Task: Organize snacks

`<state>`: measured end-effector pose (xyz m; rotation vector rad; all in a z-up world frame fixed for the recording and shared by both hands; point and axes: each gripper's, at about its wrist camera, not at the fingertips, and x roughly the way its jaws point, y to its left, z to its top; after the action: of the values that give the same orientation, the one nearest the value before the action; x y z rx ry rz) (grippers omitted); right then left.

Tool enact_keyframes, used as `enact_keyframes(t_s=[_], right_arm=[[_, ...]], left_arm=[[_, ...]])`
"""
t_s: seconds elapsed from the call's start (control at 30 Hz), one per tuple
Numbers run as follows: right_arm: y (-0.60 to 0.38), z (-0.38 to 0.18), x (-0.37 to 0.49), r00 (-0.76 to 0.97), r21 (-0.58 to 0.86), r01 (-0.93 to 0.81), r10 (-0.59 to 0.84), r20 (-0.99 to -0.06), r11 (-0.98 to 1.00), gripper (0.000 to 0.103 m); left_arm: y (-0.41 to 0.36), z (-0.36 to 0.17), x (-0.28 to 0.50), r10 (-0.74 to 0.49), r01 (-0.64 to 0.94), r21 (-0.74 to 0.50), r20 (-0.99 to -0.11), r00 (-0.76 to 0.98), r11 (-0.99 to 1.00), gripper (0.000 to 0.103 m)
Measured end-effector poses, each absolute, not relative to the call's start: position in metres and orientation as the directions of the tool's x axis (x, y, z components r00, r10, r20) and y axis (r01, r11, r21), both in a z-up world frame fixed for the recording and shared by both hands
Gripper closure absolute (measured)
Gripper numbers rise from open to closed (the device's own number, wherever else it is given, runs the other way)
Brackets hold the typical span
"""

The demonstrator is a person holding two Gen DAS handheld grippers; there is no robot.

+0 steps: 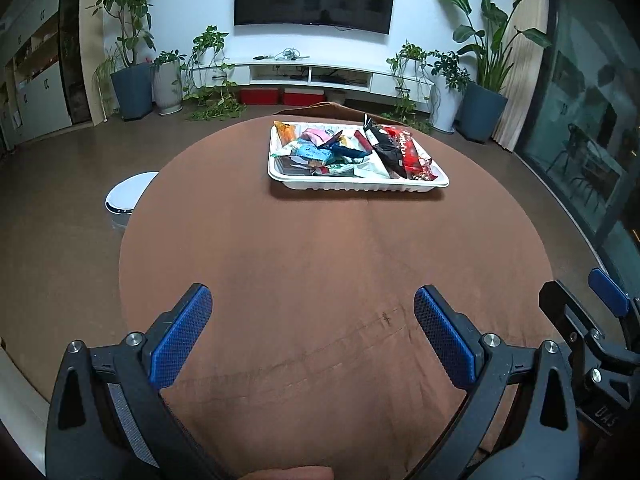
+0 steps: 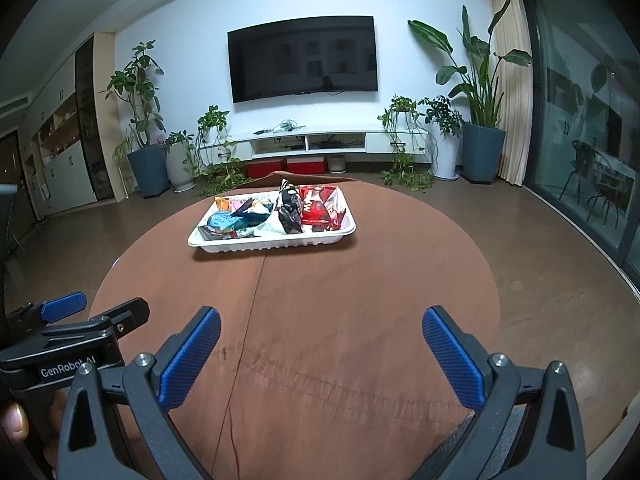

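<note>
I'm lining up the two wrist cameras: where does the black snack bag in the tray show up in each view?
Left wrist: black snack bag lies right of centre in the white tray, upper middle.
Right wrist: black snack bag sits mid-tray, left of centre.
Shared landmark: red snack bag directly to its right.

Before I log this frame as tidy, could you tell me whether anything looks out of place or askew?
Mostly tidy: every snack sits inside the white tray. One black packet stands tilted against the red packets, its corner above the rim. Both grippers, left and right, are open and empty.
</note>
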<state>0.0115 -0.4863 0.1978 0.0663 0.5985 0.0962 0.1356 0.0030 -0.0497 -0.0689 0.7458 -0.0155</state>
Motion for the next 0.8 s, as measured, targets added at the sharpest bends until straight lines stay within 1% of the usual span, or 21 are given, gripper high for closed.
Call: enact_keyframes(t_s=[0.8], right_arm=[[-0.4871, 0.1904, 0.0077, 0.808, 0.093, -0.076, 0.116, -0.577, 0.993, 0.0]], left_arm=[[-0.0033, -0.0583, 0.1397, -0.032, -0.009, -0.057, -0.679, 0.734, 0.998, 0.001]])
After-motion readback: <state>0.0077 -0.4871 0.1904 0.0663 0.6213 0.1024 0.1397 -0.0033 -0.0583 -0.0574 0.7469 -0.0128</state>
